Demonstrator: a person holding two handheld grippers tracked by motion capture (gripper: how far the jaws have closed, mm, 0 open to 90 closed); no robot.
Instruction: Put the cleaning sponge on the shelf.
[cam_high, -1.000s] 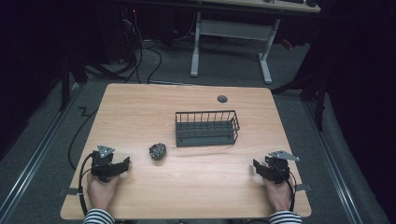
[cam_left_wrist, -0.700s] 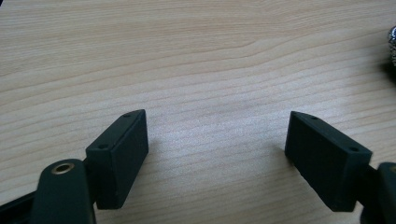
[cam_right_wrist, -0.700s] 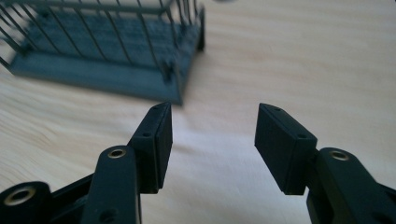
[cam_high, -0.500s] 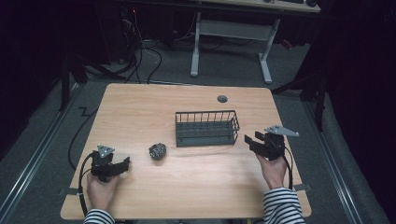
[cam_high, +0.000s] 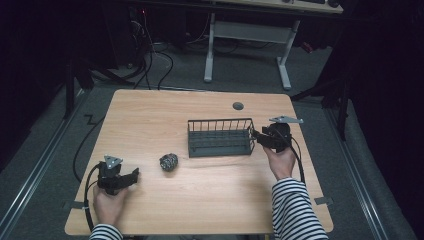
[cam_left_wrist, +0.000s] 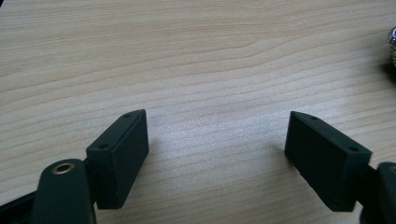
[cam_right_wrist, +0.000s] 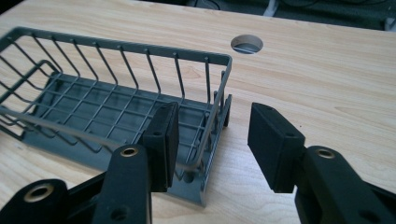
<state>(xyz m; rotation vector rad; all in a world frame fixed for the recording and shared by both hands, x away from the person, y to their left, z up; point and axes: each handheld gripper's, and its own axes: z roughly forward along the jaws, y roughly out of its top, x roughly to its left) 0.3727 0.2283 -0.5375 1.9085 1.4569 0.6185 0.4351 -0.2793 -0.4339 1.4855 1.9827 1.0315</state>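
Observation:
A dark wire basket (cam_high: 220, 137) stands empty on the wooden table (cam_high: 150, 115), right of centre. My right gripper (cam_high: 256, 136) is open at the basket's right end; in the right gripper view its jaws straddle the basket's end wall (cam_right_wrist: 219, 107), one inside and one outside, gripper point (cam_right_wrist: 212, 135). A small crumpled silvery-dark ball (cam_high: 169, 162) lies left of the basket. My left gripper (cam_high: 133, 176) rests low near the front left, open over bare wood (cam_left_wrist: 217, 140); the ball's edge (cam_left_wrist: 392, 44) sits at the far right of that view.
A round cable hole (cam_high: 238, 106) sits in the table behind the basket, also visible as the hole (cam_right_wrist: 246, 44) in the right gripper view. A white desk frame (cam_high: 245, 45) and cables lie on the floor beyond the far edge.
My right gripper has moved forward and left from the table's front right to the basket's right end, now straddling its wall. The left gripper has stayed put.

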